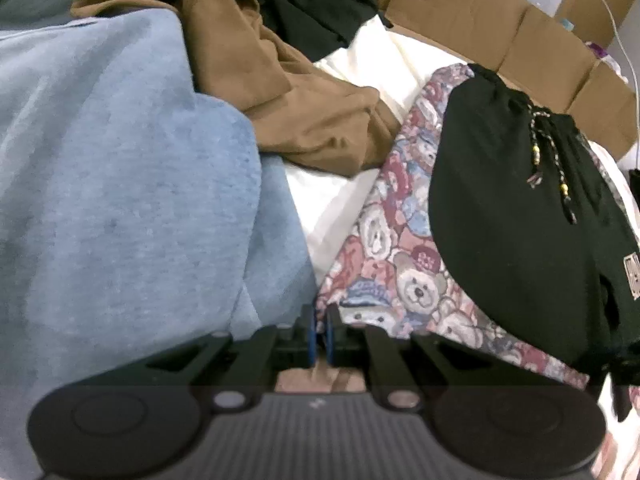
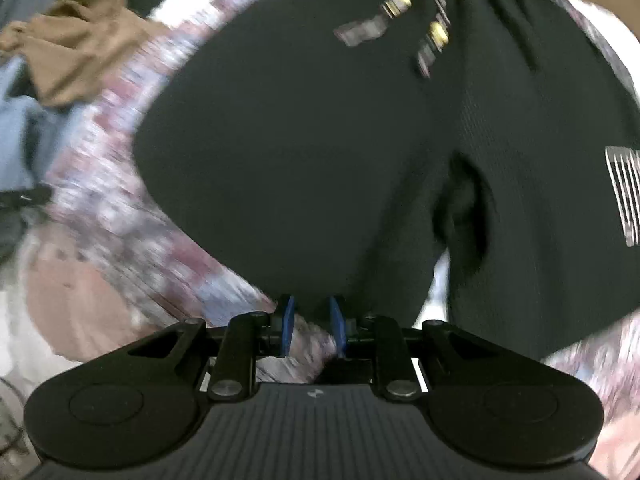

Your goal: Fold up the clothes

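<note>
Blue fleece (image 1: 120,180) bulks on my left, brown garment (image 1: 280,92) behind it. My left gripper (image 1: 319,330) has its pads together on the edge of the teddy-bear print cloth (image 1: 400,280), I'd say to pin that corner. Further right, the black shorts (image 2: 320,140) lie on that print; my right gripper (image 2: 311,326) is clamped on their hem, ready to fold.
</note>
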The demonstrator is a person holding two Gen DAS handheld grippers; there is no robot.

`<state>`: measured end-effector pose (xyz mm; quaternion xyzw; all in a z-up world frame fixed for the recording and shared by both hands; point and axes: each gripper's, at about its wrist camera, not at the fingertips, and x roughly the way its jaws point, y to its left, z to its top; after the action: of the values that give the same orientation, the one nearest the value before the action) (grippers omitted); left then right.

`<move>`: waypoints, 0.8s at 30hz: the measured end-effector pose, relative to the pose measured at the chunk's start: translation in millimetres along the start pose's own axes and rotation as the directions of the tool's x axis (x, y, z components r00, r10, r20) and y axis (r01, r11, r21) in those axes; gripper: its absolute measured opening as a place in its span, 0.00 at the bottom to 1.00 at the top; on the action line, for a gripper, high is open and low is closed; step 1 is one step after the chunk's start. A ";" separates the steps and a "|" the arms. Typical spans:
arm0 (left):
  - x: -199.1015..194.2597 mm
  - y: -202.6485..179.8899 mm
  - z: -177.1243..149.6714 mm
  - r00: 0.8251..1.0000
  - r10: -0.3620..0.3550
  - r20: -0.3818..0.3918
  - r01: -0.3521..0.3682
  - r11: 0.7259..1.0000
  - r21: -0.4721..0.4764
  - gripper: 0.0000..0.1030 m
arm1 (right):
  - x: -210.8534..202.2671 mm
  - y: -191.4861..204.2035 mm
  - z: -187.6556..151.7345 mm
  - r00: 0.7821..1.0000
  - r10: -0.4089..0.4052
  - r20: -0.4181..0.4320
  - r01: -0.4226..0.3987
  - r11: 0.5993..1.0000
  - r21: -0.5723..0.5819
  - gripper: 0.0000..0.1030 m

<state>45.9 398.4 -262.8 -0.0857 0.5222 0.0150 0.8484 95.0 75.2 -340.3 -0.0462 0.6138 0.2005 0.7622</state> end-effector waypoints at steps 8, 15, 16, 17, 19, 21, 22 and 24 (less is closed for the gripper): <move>-19.3 5.6 11.2 0.997 -0.073 0.001 0.073 0.995 -0.066 0.05 | -17.6 0.3 4.8 0.995 0.097 0.006 -0.097 0.993 0.069 0.27; -37.1 -7.5 27.0 0.980 -0.197 0.013 0.197 0.973 -0.117 0.05 | -39.4 36.6 30.5 0.979 0.184 0.090 -0.180 0.982 -0.051 0.43; -38.1 -10.8 28.8 0.977 -0.211 0.012 0.211 0.971 -0.115 0.05 | -42.1 42.4 33.7 0.975 0.197 0.100 -0.191 0.979 -0.067 0.43; -39.1 -14.5 31.5 0.974 -0.225 0.009 0.224 0.968 -0.113 0.05 | -43.9 47.6 36.2 0.971 0.212 0.111 -0.204 0.976 -0.079 0.46; -40.4 -21.1 35.9 0.966 -0.258 0.005 0.257 0.960 -0.113 0.05 | -45.1 59.7 39.5 0.962 0.238 0.135 -0.225 0.969 -0.103 0.52; -40.8 -27.1 39.2 0.955 -0.296 0.000 0.294 0.948 -0.122 0.05 | -44.5 72.2 42.2 0.950 0.273 0.149 -0.254 0.958 -0.136 0.52; -40.5 -29.4 40.3 0.950 -0.313 -0.002 0.310 0.942 -0.129 0.05 | -44.0 78.1 43.2 0.944 0.292 0.155 -0.270 0.951 -0.149 0.52; -40.0 -33.5 42.3 0.938 -0.346 -0.009 0.342 0.929 -0.142 0.05 | -43.4 90.7 43.7 0.932 0.323 0.167 -0.294 0.939 -0.176 0.52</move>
<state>69.0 374.7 -204.3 -0.2346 0.5111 -0.0992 0.8209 95.1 161.3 -272.3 0.0143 0.5196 0.3665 0.7717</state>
